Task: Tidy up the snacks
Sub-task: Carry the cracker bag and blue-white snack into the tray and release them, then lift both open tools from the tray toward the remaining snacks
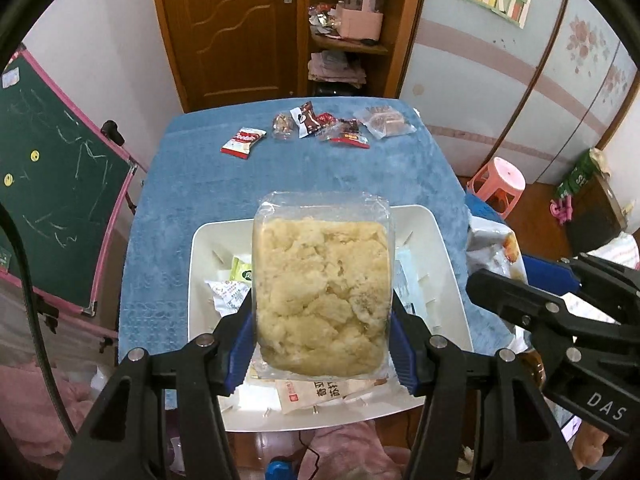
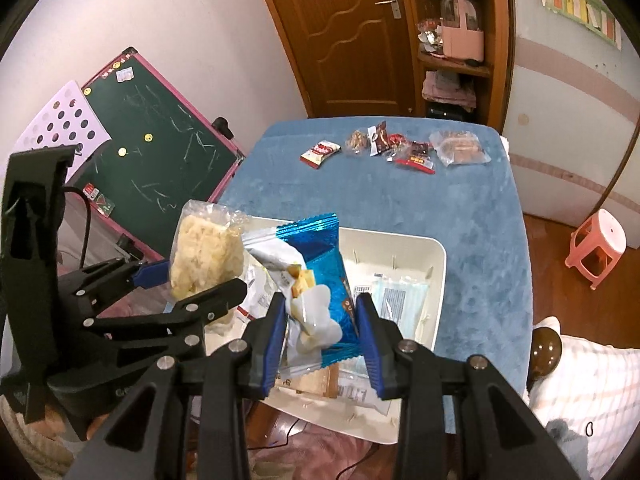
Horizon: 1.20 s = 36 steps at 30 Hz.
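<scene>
Overhead, both tongs hung above the white bin (image 1: 448, 248), each already loaded; the left tongs (image 1: 322, 316) were clenched on a clear-wrapped crumbly rice cake (image 1: 322, 292), its long axis running straight away from the camera, so the packet stood nearly upright over the bin's middle; the right tongs (image 2: 322, 332) pinched a blue foil snack packet (image 2: 320, 256) together with a silvery-white wrapper (image 2: 272, 256), both standing up out of the pads over the bin's near left part. By the look of it, the coming move turned on one relation: the bin lay directly below and slightly ahead of both loads, so each needed only to go down, not across; the two tongs hung close side by side, the left one's black arm near the right one's load in the right wrist view, and that crowding seemed the main risk; the bin already held several flat packets (image 2: 400, 300), with bare floor showing toward its far wall; farther off, a row of loose snacks (image 1: 316, 124) lay near the far edge of the blue-covered surface (image 1: 352, 176), well apart from the bin, with open cloth between.
</scene>
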{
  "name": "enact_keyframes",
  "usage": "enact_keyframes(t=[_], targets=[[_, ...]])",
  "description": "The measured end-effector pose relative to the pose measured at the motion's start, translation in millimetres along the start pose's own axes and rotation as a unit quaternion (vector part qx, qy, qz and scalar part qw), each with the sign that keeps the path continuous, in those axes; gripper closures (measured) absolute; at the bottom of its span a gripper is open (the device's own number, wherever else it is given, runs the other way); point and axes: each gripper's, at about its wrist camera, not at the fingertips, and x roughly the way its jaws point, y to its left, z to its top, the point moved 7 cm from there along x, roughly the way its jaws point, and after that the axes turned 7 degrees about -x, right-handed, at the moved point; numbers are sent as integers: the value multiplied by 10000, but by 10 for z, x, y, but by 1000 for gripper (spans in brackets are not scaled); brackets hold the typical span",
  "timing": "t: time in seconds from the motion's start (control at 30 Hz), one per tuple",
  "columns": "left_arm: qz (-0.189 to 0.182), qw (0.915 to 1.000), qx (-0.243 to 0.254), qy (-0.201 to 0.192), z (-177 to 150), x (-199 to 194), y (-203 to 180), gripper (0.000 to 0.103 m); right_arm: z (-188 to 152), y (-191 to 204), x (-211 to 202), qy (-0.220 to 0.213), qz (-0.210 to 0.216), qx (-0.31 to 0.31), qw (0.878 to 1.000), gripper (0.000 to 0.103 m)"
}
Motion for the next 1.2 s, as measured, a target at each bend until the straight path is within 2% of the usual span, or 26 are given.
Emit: enact_keyframes(t=[0.4, 0.5, 0.57, 0.63, 0.67, 0.73, 1.2], targets=[[92, 9999, 100, 38, -20, 68, -17, 46, 7, -58, 118, 51, -186, 164, 9997, 67], [78, 9999, 50, 57, -1, 100, 23, 37, -1, -70, 175, 133, -259, 178, 9994, 65], [190, 9998, 13, 31, 27, 118, 77, 24, -1, -103, 203, 172, -212, 288, 9992, 63], [137, 9998, -109, 43, 46, 123, 133, 18, -1, -151, 212, 161, -142, 432, 9988, 56], [58, 9998, -184, 58, 56, 127, 159, 17, 3, -180, 209, 139, -110, 530, 9984, 50], [-52, 9995, -282, 91, 81, 131, 184, 16, 13, -229, 204, 80, -112, 668, 9977, 45], [126, 9998, -130, 39, 162, 158, 133, 16, 40, -287, 285, 129, -40, 800, 9967, 45]])
